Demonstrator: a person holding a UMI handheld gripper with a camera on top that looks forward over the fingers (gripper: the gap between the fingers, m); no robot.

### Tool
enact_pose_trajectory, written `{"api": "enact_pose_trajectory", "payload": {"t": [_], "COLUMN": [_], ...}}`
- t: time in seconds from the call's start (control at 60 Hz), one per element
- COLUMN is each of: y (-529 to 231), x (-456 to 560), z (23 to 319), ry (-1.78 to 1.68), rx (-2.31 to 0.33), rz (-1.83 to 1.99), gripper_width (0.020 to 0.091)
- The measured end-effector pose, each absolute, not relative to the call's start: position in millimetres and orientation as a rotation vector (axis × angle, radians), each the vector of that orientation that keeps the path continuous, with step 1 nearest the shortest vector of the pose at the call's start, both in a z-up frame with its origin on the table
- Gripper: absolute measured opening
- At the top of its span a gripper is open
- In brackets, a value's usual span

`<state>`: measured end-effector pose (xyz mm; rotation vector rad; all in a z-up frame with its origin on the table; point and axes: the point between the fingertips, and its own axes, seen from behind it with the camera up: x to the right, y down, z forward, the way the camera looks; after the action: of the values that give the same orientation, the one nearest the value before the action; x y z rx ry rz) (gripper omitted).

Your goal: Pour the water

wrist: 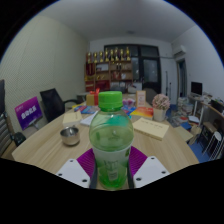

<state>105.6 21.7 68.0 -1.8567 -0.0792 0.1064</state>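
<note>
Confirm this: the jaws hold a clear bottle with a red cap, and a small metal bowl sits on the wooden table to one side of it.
Wrong in one respect: the cap is green, not red. The gripper view shows the clear bottle held between the jaws of the gripper, and the small metal bowl sits on the wooden table to one side of it.

Single view: camera riding the gripper (111, 172), facing forward along its fingers, close behind a green-capped bottle (110, 140), looking across a wooden table (45, 145) toward far shelves (108, 68).
</note>
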Motion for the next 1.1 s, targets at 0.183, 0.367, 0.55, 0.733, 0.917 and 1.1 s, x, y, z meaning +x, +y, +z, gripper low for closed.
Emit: {"api": "enact_pose_trajectory", "payload": {"t": [0.183,0.367,0.55,0.733,0.917,1.1], "y": [-6.9,11.4,62.9,126.0,154.8,179.9], "x": [134.1,183.7,201.9,160.6,98.4,53.2], "z": [90.4,158.2,194.0,166.6,155.9,164.5], "ry": [-0.216,-0.483,-0.643,-0.979,-1.494,-1.684], "rx": [-1.981,-1.905,-1.848,-1.673,-1.285,-0.952], "rz": [0.074,-0.171,-0.451,-0.897,-1.243,-1.455], "gripper_width": [0.0394,0.0392,0.0392,0.0389,0.0395,0.0395]}}
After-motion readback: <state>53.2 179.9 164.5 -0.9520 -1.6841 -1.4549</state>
